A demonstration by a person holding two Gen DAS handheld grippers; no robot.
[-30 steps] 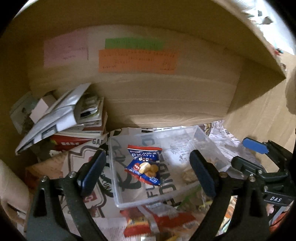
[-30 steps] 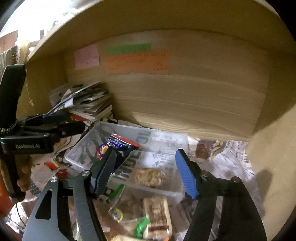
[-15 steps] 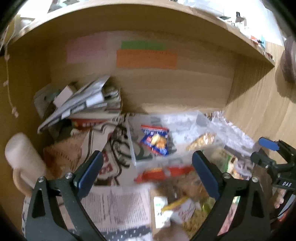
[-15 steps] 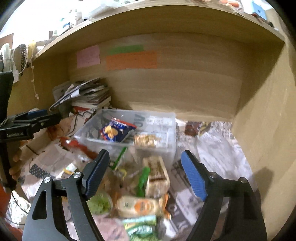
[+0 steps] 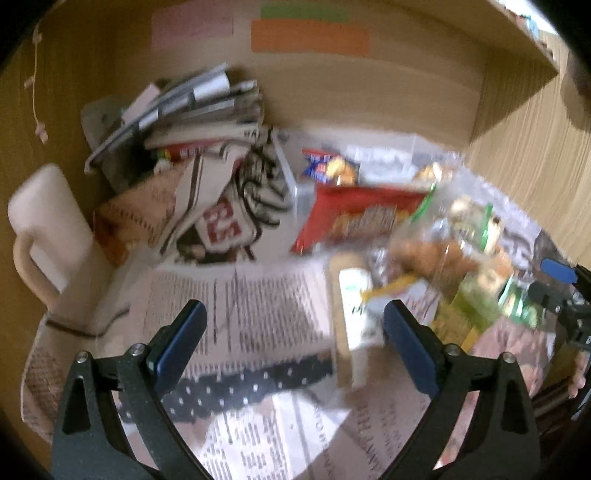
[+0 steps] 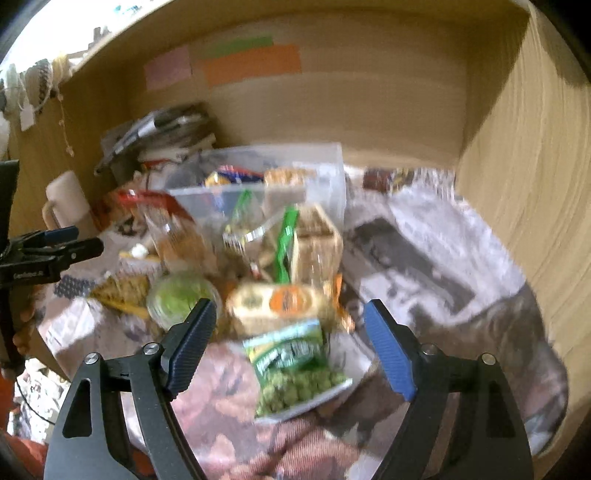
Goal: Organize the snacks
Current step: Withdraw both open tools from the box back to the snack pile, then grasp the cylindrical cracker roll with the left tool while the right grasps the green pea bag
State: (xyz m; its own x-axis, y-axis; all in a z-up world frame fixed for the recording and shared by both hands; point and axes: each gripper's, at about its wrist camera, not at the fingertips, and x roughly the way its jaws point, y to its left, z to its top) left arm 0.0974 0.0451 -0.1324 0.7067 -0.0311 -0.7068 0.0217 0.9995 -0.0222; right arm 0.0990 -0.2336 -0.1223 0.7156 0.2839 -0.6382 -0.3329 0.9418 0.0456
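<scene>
A clear plastic box [image 5: 291, 184] at the back of the wooden shelf holds a blue snack packet [image 5: 328, 170]. In front of it lies a heap of loose snacks, with a red packet [image 5: 362, 218] and a pale bar packet [image 5: 351, 295] among them. My left gripper [image 5: 291, 321] is open over newspaper, with the pale packet just inside its right finger. My right gripper [image 6: 290, 314] is open above a green pea packet [image 6: 291, 354] and a yellow-orange packet [image 6: 277, 302], touching neither. The clear box [image 6: 258, 177] shows behind the heap. Both views are blurred.
A stack of magazines [image 5: 184, 107] and a patterned paper bag [image 5: 229, 206] fill the back left. A cream mug [image 5: 44, 229] stands at the left wall. Newspaper [image 6: 424, 251] covers the shelf floor on the right. Coloured notes [image 5: 310, 35] are stuck on the back panel.
Both grippers have drawn back and down from the clear box, so the heap of loose snacks in front has come into view. The right jaws stand wider than before.
</scene>
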